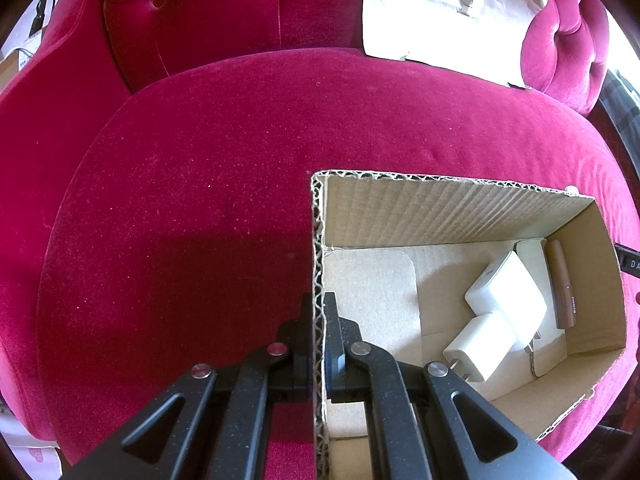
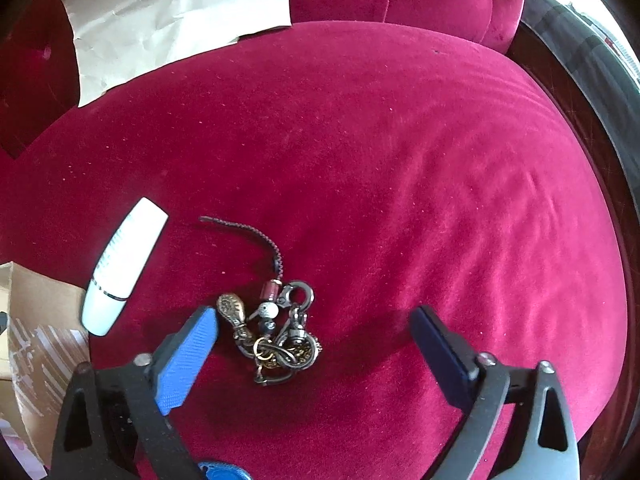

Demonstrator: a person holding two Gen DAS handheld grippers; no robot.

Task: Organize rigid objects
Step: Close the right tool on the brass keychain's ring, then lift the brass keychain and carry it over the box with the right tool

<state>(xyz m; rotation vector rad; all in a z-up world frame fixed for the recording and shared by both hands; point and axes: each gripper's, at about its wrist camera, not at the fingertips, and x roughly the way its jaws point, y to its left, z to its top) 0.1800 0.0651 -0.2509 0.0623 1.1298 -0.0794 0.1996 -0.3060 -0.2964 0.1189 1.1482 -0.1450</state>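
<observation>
My left gripper (image 1: pixel 318 312) is shut on the left wall of an open cardboard box (image 1: pixel 318 240) that stands on a red velvet seat. Inside the box lie two white chargers (image 1: pixel 506 292) (image 1: pixel 478 350) and a brown tube (image 1: pixel 562 284). My right gripper (image 2: pixel 316 314) is open, low over the seat, with a metal keychain with charms and a dark cord (image 2: pixel 276 332) lying between its fingers, nearer the left blue pad (image 2: pixel 188 356). A white capped tube (image 2: pixel 122 264) lies on the seat to the left of it.
The red velvet cushion (image 2: pixel 400 160) has a tufted backrest (image 1: pixel 224 8) behind it. A crumpled white paper sheet (image 1: pixel 440 16) leans at the back. The cardboard box corner (image 2: pixel 36 320) shows at the right wrist view's left edge. A dark wooden frame (image 2: pixel 580 100) borders the seat on the right.
</observation>
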